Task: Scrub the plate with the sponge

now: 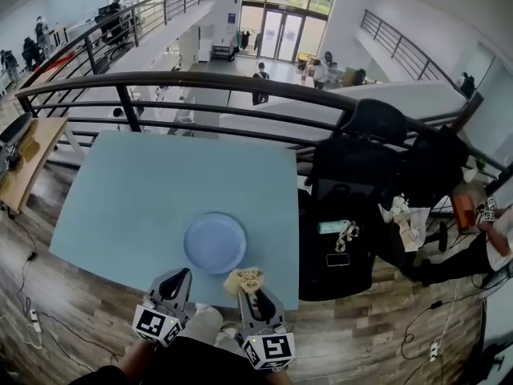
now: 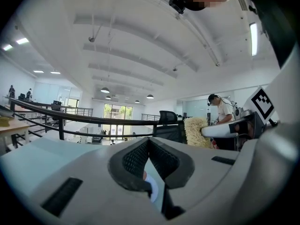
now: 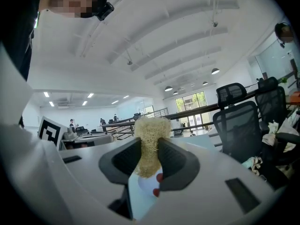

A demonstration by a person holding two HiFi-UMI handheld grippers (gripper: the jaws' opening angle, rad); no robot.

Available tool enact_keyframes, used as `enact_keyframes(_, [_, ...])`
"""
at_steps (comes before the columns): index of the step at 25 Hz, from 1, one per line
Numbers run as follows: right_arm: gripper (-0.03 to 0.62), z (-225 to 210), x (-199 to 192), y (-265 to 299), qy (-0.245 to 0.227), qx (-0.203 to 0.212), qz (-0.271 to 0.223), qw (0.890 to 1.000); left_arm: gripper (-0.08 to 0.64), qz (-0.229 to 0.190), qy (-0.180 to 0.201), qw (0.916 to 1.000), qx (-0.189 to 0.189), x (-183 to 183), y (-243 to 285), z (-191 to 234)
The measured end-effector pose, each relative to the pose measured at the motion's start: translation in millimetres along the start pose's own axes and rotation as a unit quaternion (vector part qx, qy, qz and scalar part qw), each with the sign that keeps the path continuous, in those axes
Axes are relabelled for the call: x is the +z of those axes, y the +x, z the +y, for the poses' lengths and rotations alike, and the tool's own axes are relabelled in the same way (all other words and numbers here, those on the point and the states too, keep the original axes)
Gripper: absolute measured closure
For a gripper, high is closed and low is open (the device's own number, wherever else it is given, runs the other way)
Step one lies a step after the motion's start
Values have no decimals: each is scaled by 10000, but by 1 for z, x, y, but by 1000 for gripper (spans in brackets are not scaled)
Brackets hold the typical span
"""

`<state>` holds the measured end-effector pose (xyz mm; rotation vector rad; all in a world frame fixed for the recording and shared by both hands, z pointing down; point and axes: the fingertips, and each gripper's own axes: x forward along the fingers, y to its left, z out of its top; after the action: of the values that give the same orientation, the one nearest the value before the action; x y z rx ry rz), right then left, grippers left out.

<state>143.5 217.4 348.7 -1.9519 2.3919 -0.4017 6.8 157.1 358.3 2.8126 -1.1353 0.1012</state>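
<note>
A round pale blue plate lies on the light blue table, near its front edge. My right gripper hovers at the plate's near right rim, shut on a yellowish fibrous sponge. In the right gripper view the sponge stands pinched between the dark pads of the right gripper and sticks out above them. My left gripper hangs just in front of the plate's near left rim. In its own view the left gripper is shut, tips touching, with nothing held; the sponge shows off to the right.
Black office chairs crowd the table's right side; one seat carries a phone and small items. A dark metal railing runs behind the table. A seated person is at the far right. Cables lie on the wooden floor.
</note>
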Motion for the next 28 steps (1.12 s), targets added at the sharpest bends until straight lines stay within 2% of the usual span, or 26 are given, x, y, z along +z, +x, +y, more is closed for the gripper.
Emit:
enact_keyframes(4, [485,-12,5,18,5,-181,23,9998,566,7,-21,9999,-139,3,26,11])
enact_keyframes(11, [485,-17,12,67,-60,-225,167,9996,566,11,-161,9997,-156,5,57,47])
enact_keyframes(22, [485,-9,9,130,-116,-386,376,9985,566,246,-342,9990,-171,-14,80,111])
enact_keyframes(28, [485,-6,-3,159,-98,-395,497,9979,566,454,-509,9975,-163,-40,94,135])
